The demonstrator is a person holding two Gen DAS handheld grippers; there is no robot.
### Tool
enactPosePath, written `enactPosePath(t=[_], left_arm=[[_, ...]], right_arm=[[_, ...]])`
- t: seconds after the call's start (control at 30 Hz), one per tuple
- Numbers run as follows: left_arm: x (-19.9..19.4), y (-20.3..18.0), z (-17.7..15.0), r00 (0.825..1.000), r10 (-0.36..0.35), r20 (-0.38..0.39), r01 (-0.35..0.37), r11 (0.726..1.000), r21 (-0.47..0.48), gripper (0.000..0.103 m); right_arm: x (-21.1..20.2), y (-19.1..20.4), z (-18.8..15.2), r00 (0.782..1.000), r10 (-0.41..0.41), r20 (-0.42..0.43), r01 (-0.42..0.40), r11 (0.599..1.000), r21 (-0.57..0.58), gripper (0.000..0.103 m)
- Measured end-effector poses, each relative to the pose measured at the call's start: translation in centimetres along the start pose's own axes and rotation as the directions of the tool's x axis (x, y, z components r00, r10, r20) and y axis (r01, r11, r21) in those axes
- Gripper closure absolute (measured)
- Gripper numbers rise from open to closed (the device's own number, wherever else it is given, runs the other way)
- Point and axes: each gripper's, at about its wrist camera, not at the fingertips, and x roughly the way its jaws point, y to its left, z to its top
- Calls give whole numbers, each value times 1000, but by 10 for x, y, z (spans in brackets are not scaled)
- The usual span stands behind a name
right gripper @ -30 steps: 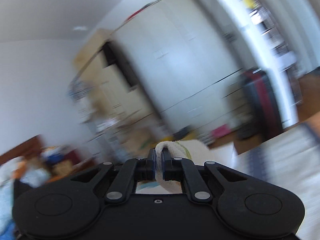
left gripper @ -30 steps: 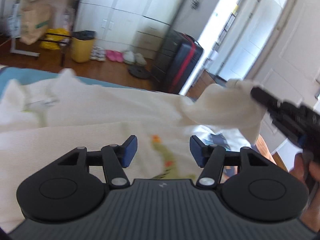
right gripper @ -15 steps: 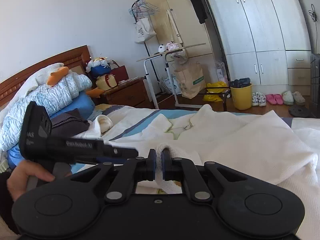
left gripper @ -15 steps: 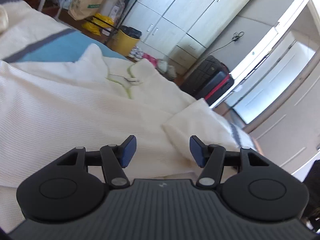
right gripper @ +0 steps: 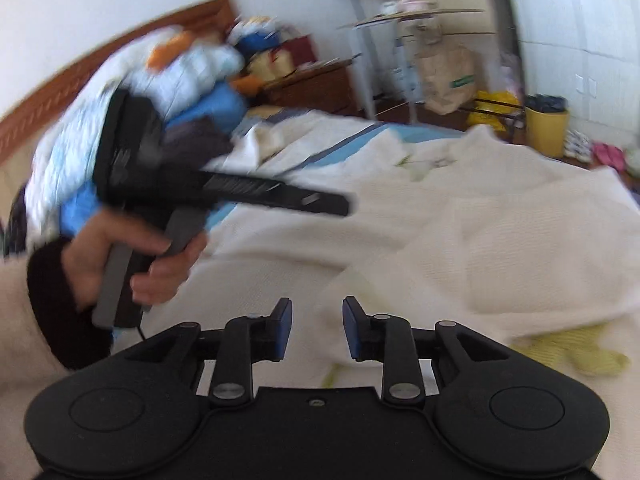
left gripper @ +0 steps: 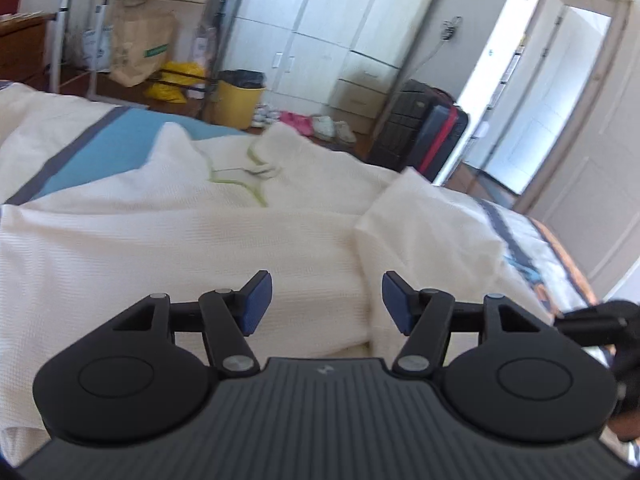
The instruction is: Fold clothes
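Note:
A cream waffle-knit garment (left gripper: 168,248) with a green-trimmed collar (left gripper: 240,178) lies spread on the bed. One part of it is folded over at the right (left gripper: 424,232). My left gripper (left gripper: 327,300) hovers over the garment's body. It is open with nothing between its blue pads, and its jaws are opening a little further. My right gripper (right gripper: 317,328) is low over the cream cloth (right gripper: 500,240). Its jaws are opening and no fabric is pinched between them. In the right wrist view a hand (right gripper: 136,264) holds the left gripper (right gripper: 224,192) above the garment.
The bed has a blue and grey striped sheet (left gripper: 104,156). Bedding is piled by the wooden headboard (right gripper: 132,92). On the floor beyond stand a yellow bin (left gripper: 236,100), a paper bag (left gripper: 140,48), shoes, a dark suitcase (left gripper: 420,132) and a white wardrobe (left gripper: 320,28).
My right gripper swung over the garment, came down and let go of the cream fold it pinched; that part now lies folded. The left gripper moved lower over the cloth.

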Motion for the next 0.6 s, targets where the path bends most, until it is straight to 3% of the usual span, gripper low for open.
enactPosePath(t=[0.07,0.2,0.3,0.33,0.37,0.4,0.43,0.5,0.6], left_arm=[[-1,-13,-2,998,-64,-22,65,996,61,40],[15,-45,-9,982,-139,-127,164,963,213,24],[31,-60,-15,973,-90,-210,145,954,262,26],[34,-64,-18,973,-60,-223,125,949,289,35],[37,-67,-21,971,-30,-236,106,943,316,81],[41,-68,-23,971,6,-238,78,937,341,102],[44,-68,-25,971,43,-237,47,930,363,103],[37,-62,-23,982,58,-182,5,944,329,103],[7,-60,-13,996,70,-53,-50,948,315,103]], right_arm=[[-20,-16,0,999,18,41,-20,998,57,62],[-40,-44,-3,989,-142,44,134,981,141,57],[-49,-68,-8,965,-263,13,254,943,213,57],[-49,-74,-10,957,-289,-1,282,934,219,57],[-47,-80,-11,950,-313,-15,309,926,215,57],[-46,-86,-12,941,-337,-28,336,918,211,57],[-45,-92,-13,931,-361,-42,362,909,207,57],[-42,-103,-16,905,-418,-83,426,886,184,57],[-32,-116,-24,832,-525,-179,546,832,98,57]])
